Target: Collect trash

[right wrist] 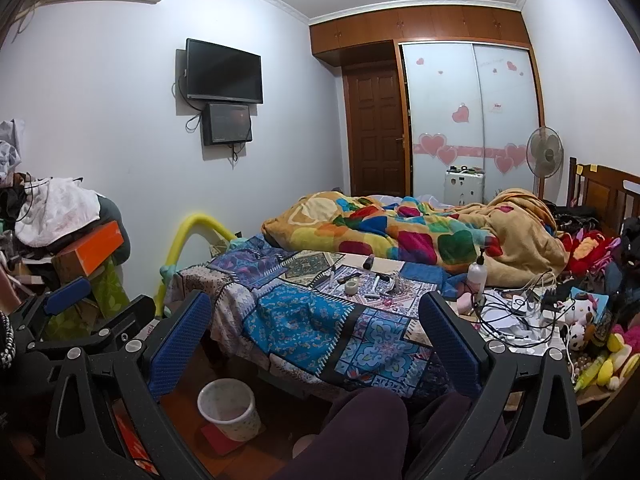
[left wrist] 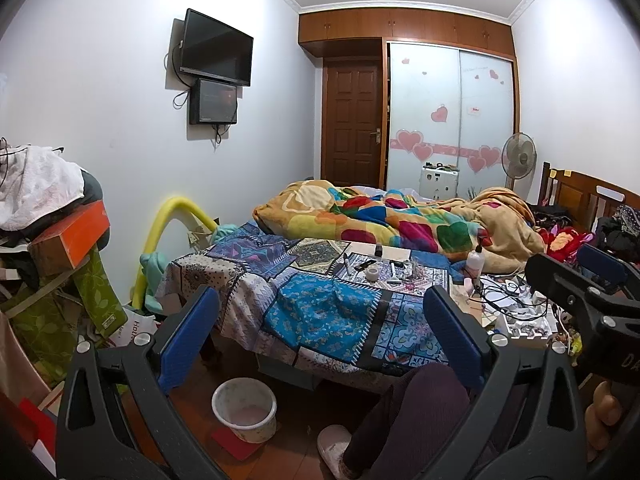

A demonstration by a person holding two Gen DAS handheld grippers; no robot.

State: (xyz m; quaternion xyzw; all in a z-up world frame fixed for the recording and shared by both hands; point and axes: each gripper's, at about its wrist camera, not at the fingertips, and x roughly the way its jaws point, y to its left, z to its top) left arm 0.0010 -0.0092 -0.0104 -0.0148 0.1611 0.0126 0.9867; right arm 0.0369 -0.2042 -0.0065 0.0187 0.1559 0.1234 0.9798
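Ribbed blue pads gape on left gripper and right gripper above round speckled bin.

Counted items in the bedroom

Two tools are seen, the left tool and the right tool, each with two blue-padded fingers set wide apart. One waste bin is counted on the floor, two wall-mounted screens, one standing fan, one pump bottle, one tape roll and one orange box.
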